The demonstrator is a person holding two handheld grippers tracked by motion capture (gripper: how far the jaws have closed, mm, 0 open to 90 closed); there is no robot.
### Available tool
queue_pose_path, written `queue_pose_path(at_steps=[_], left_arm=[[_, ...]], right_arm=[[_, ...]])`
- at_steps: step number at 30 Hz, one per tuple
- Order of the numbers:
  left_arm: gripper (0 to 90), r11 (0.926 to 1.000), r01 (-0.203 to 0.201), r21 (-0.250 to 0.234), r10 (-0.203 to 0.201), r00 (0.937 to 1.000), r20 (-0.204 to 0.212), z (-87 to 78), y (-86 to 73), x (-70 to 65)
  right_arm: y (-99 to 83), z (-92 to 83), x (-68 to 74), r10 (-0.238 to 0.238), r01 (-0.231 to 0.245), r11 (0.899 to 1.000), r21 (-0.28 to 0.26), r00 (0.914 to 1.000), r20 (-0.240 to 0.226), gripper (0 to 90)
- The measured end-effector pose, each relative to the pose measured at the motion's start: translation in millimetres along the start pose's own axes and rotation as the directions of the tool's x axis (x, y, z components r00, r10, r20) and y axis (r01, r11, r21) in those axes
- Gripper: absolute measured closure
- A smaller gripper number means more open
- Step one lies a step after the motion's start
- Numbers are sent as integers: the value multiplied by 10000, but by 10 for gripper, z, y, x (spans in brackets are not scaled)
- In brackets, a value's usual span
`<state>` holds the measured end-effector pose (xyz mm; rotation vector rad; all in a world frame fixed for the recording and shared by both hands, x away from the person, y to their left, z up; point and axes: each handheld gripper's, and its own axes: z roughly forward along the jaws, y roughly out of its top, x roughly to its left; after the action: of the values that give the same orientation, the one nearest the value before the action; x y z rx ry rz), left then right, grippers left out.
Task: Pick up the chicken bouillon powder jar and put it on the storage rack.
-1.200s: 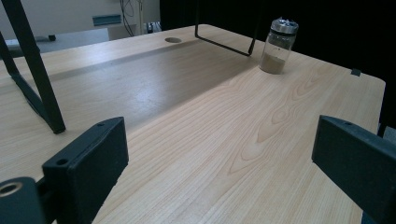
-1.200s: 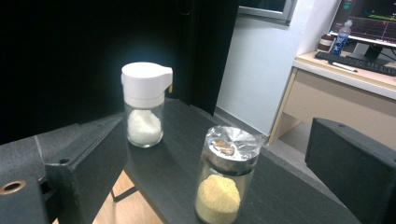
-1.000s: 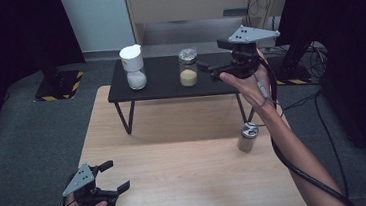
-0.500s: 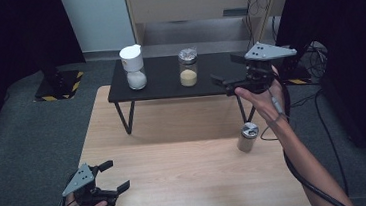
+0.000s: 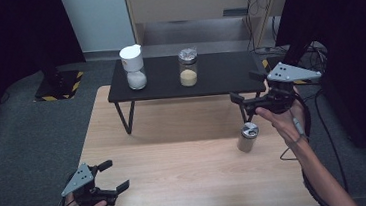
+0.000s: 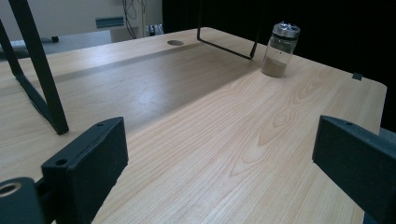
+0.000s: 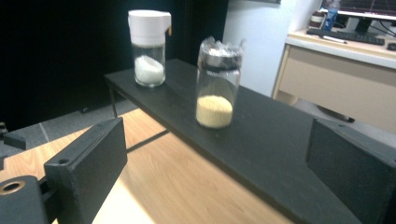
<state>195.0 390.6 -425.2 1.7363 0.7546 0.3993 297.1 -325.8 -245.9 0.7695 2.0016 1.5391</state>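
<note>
A person is sitting at a pale wooden tabletop [image 5: 175,154], holding a hand-held gripper in each hand. The right hand-held gripper [image 5: 248,102] is hovering near the right end of a low black shelf [image 5: 219,77] that is standing on thin legs at the far side of the tabletop; its jaws are spread wide apart and gripping nothing. Just below it, on the wood near the right edge, a small jar [image 5: 247,136] with a metal lid and a little brownish powder inside is standing upright, apart from the jaws (the person's right hand [image 5: 286,124] is passing close beside it). In the right gripper view, the open jaws are pointing along the shelf toward a jar of yellow grains [image 7: 215,88] with crinkled wrap over its lid, and farther back a white-capped jar of white grains [image 7: 149,46]; both are standing upright and well apart from each other. The left hand-held gripper [image 5: 111,177] is resting low at the near left corner of the tabletop, its jaws also wide apart and empty. In the left gripper view, those jaws are framing bare wood, with the small jar upright in the distance by the shelf's right legs. Dark curtains and grey floor are surrounding the scene.
</note>
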Motion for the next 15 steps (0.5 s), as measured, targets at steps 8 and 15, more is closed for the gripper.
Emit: queue_pose_path(at_steps=[8, 15], left_arm=[[21, 10000, -5, -8, 5, 10000, -10, -2, 0, -2], [22, 10000, -9, -41, 8, 10000, -47, -9, -2, -5]], right_arm=[[-202, -266, 56, 29, -30, 10000, 37, 9996, 295, 55], [-406, -480, 108, 285, -284, 9996, -35, 9987, 417, 54]])
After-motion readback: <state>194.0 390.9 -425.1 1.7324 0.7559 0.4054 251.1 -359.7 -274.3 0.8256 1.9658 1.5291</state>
